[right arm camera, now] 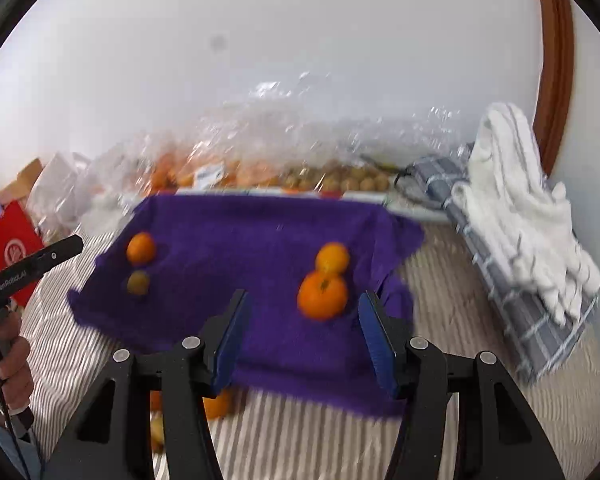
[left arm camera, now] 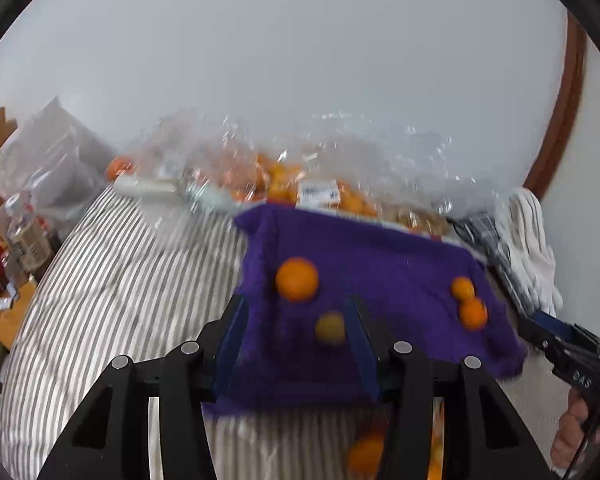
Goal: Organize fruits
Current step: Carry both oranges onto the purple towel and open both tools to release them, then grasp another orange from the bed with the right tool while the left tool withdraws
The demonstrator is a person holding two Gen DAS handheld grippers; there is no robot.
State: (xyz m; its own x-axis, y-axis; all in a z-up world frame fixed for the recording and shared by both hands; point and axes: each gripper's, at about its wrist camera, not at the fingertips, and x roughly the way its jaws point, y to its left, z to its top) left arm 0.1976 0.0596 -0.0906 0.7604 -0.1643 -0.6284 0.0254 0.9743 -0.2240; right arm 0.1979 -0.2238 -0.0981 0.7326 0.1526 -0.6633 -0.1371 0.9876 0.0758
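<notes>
A purple towel (left arm camera: 380, 264) (right arm camera: 260, 240) lies spread on striped bedding (left arm camera: 120, 280). On it sit a big orange (left arm camera: 297, 279), a small yellowish fruit (left arm camera: 330, 327) and two oranges touching each other (right arm camera: 323, 295) (right arm camera: 332, 258). My left gripper (left arm camera: 298, 299) hovers over the towel's near left part, jaws apart, with nothing gripped. My right gripper (right arm camera: 304, 295) stands open over the near right part, and the pair of oranges lies just beyond its fingers. More oranges (left arm camera: 366, 454) (right arm camera: 218, 404) lie on the bedding in front of the towel, partly hidden by the grippers.
Clear plastic bags of oranges (left arm camera: 284, 180) and a tray of small brownish fruit (right arm camera: 340, 180) line the wall behind the towel. A white towel (right arm camera: 516, 208) on a checked cloth (right arm camera: 540, 320) lies at the right. A red box (right arm camera: 12, 248) and clutter stand at the left.
</notes>
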